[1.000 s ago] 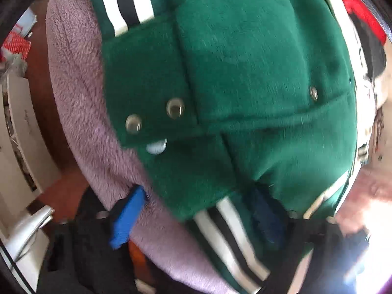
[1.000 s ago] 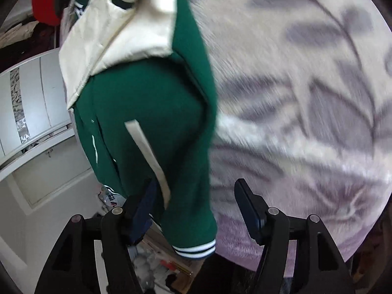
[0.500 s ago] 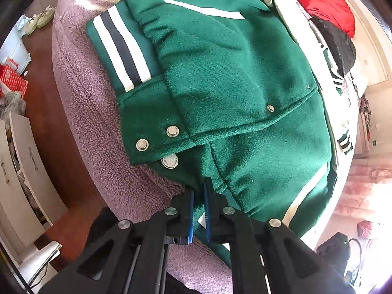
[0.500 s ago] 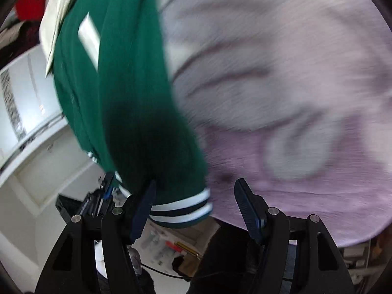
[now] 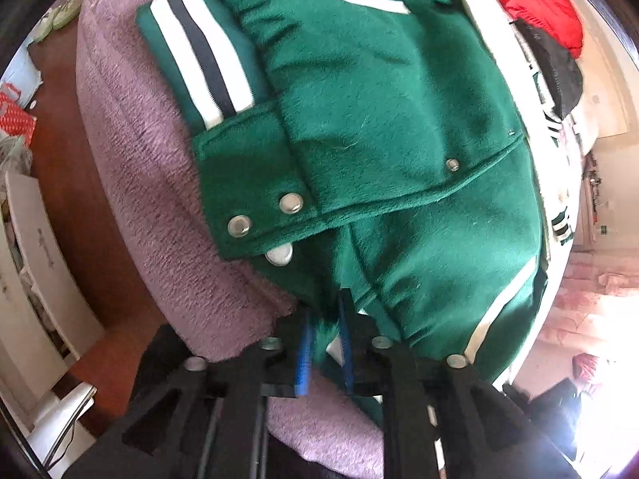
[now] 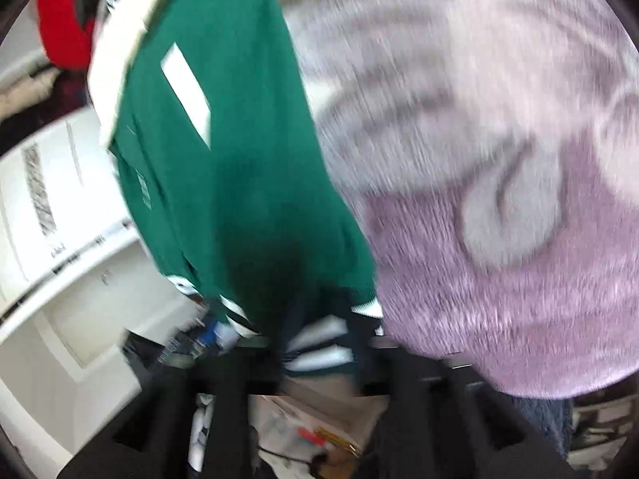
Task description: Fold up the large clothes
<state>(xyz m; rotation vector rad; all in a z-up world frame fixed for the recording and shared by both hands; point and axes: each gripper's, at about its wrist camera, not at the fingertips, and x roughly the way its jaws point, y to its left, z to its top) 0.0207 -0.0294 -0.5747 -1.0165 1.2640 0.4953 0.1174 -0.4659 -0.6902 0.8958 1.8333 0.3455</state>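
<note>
Green varsity jacket (image 5: 383, 127) lies folded on the purple fleece blanket (image 5: 159, 199), snap buttons (image 5: 290, 203) facing up. Left gripper (image 5: 324, 343) pinches the jacket's lower hem fabric between its blue pads. Right gripper (image 6: 319, 343) straddles the striped cuff (image 6: 319, 355); motion blur prevents confirming its state.

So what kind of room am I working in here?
Most likely a bedroom. The green jacket lies on a plush lilac blanket like a bed cover, other clothes are heaped behind it, and white cabinets stand alongside.
</note>
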